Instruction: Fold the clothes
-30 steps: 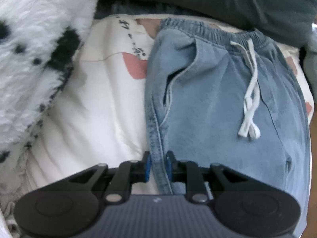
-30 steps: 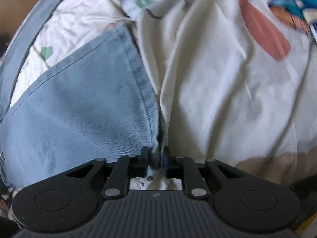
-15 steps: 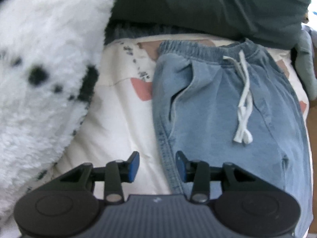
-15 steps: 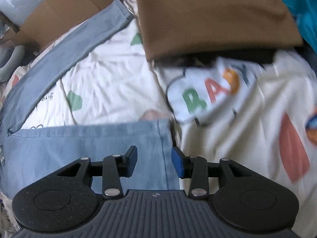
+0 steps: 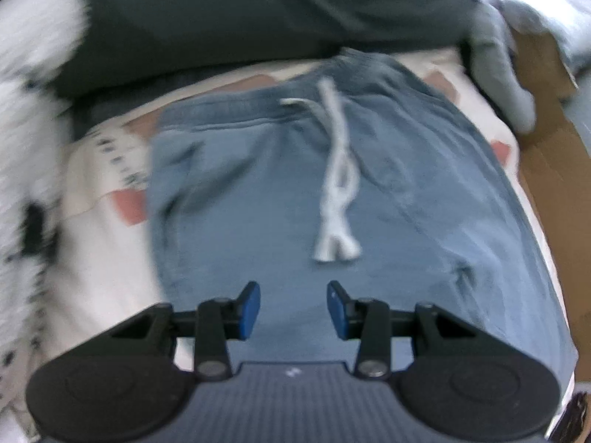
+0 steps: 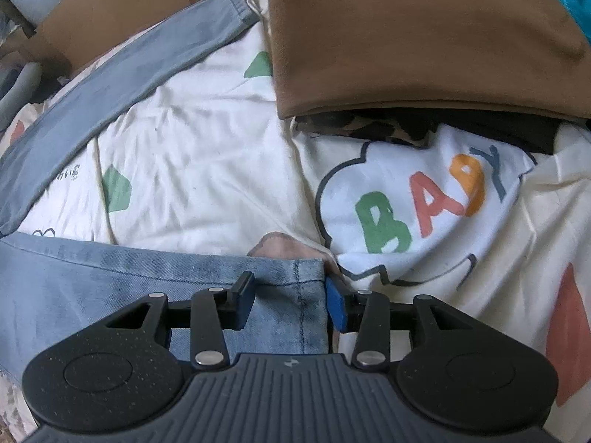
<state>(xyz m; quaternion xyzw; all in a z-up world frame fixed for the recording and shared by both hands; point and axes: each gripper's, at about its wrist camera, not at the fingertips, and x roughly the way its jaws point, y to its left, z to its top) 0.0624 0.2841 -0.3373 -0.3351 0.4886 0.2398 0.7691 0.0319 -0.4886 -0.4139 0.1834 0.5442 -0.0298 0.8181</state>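
Light blue jeans (image 5: 406, 184) lie flat on the printed sheet, waistband at the far side, with the white drawstring (image 5: 338, 170) down the middle. My left gripper (image 5: 293, 299) hovers open over the jeans' front, below the drawstring ends, and grips nothing. The left wrist view is blurred. In the right wrist view the hem end of a jeans leg (image 6: 110, 295) lies across the lower left. My right gripper (image 6: 290, 295) stands open over the hem corner, its blue pads (image 6: 336, 306) apart and not pressing the cloth.
A dark green garment (image 5: 258, 11) and a white fluffy black-spotted cloth (image 5: 26, 110) border the waistband side. Cardboard (image 5: 554, 184) lies at the right. A brown garment (image 6: 406, 37), a grey-blue strip (image 6: 110, 85) and the sheet's BABY print (image 6: 424, 203) lie beyond the hem.
Both grippers have opened and let go of the jeans' side edge. The left one rose and shifted right over the jeans' middle. The right one swung round to the hem corner.
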